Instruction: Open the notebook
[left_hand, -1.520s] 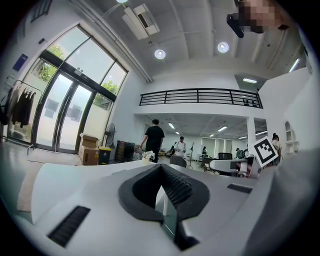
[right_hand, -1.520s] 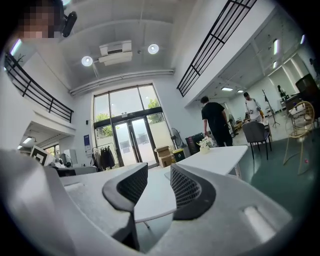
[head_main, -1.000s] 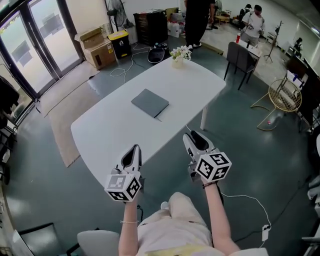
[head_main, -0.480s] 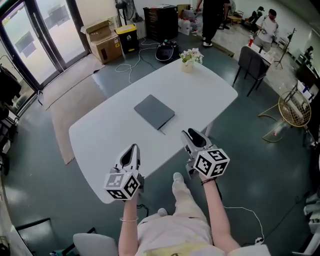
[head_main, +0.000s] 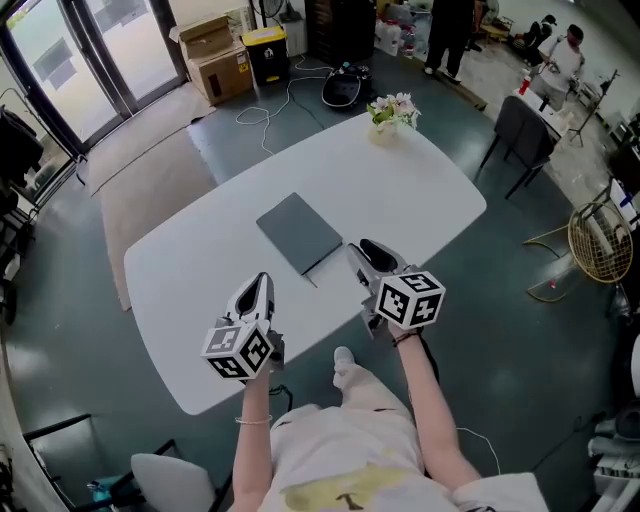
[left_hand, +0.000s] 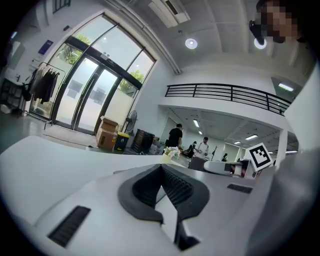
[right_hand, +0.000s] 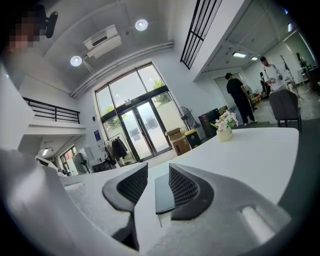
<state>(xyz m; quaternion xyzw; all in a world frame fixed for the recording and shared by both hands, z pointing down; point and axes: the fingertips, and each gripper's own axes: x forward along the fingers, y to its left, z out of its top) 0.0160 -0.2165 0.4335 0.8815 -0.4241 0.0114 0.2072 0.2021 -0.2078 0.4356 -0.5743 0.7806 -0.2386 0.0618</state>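
Note:
A closed grey notebook lies flat in the middle of the white table. My right gripper hovers over the table just right of the notebook's near corner. In the right gripper view its jaws stand a little apart with nothing between them, and the notebook shows through the gap, a short way ahead of the right gripper. My left gripper is over the table's near side, short of the notebook. The left gripper has its fingertips touching and holds nothing.
A small vase of flowers stands at the table's far end. Off the table are a dark chair, cardboard boxes, a wire chair, floor cables and people at the back. The table's near edge is below my grippers.
The person has stepped up to the table. Both grippers now reach over its near edge, and the right one has come close to the notebook.

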